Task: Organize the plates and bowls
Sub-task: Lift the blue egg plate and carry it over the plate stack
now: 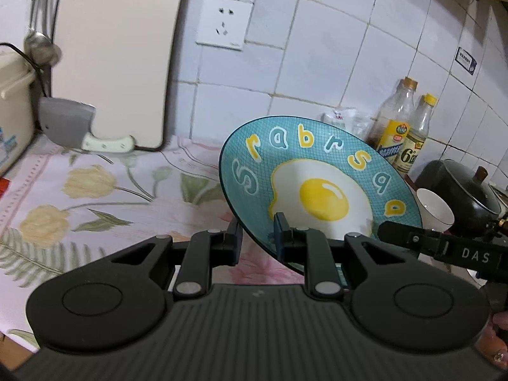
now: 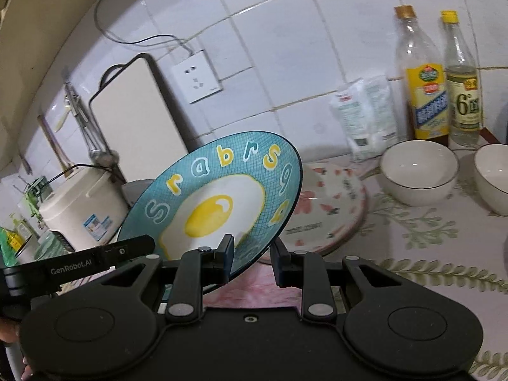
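Floral tablecloth (image 1: 95,190) covers the counter under a white tiled wall (image 1: 333,47). Cream cutting board (image 1: 117,57) leans upright on the wall far left, cleaver (image 1: 71,123) propped at its foot; rice cooker (image 2: 82,209) further left. Wall socket (image 1: 223,22) sits to the right of the board.

Teal fried-egg plate (image 1: 317,187) is off the cloth, tilted, held betw. both claws. Left gripper (image 1: 258,238) is clamped narrow on the plate's near-left rim, one pad in front, one behind. Right gripper (image 2: 252,254) is clamped narrow on the near-right rim, same way.

Behind and under it lies a pink floral plate (image 2: 333,206), flat on the cloth. Right of that, two white bowls: nearer-centre bowl (image 2: 419,171) and rightmost bowl (image 2: 492,177), side by side, apart. Far right vs. the wall: oil bottle (image 2: 425,89), vinegar bottle (image 2: 463,89) touching it, white bag (image 2: 365,117) to their left. Dark lidded pot (image 1: 466,187) at right edge in left-wrist view.
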A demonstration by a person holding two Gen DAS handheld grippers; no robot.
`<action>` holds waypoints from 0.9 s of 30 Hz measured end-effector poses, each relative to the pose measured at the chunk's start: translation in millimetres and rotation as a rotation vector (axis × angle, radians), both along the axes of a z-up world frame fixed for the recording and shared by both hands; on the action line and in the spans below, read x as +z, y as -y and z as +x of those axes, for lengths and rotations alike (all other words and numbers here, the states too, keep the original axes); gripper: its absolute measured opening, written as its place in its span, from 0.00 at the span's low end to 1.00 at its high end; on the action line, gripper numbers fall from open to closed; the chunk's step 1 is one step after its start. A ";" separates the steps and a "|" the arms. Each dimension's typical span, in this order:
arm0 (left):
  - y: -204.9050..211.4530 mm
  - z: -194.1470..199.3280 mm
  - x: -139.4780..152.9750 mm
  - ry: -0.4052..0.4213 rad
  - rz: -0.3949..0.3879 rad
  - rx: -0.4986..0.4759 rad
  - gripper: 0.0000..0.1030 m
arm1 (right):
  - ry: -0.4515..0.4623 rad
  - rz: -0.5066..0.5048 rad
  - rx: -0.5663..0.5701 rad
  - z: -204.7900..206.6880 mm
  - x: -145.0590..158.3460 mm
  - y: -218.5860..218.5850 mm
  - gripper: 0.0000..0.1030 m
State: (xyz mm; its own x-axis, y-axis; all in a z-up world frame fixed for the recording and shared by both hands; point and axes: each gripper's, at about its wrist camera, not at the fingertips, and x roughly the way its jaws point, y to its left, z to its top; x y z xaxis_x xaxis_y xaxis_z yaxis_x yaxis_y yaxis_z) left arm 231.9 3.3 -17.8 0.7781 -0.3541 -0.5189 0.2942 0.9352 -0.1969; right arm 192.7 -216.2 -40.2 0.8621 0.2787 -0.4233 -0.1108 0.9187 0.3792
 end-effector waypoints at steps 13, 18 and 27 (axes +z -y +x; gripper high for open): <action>37.8 47.9 -34.8 -0.059 0.025 -0.039 0.18 | -0.073 -0.034 -0.038 40.0 -30.3 37.1 0.29; 40.9 75.5 -45.6 -0.103 0.022 0.001 0.18 | -0.117 -0.051 -0.026 74.6 -33.8 38.1 0.29; 48.5 98.5 -57.5 -0.163 0.044 0.012 0.19 | -0.175 -0.092 -0.020 97.7 -39.5 37.8 0.29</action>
State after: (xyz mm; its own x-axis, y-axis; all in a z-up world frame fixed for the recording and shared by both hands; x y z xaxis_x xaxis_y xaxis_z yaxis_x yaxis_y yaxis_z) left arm 330.4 -45.2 -75.2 0.6864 -0.3197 -0.6532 0.2510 0.9471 -0.1998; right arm 290.4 -254.1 -79.7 0.7779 0.2153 -0.5904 -0.0315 0.9517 0.3055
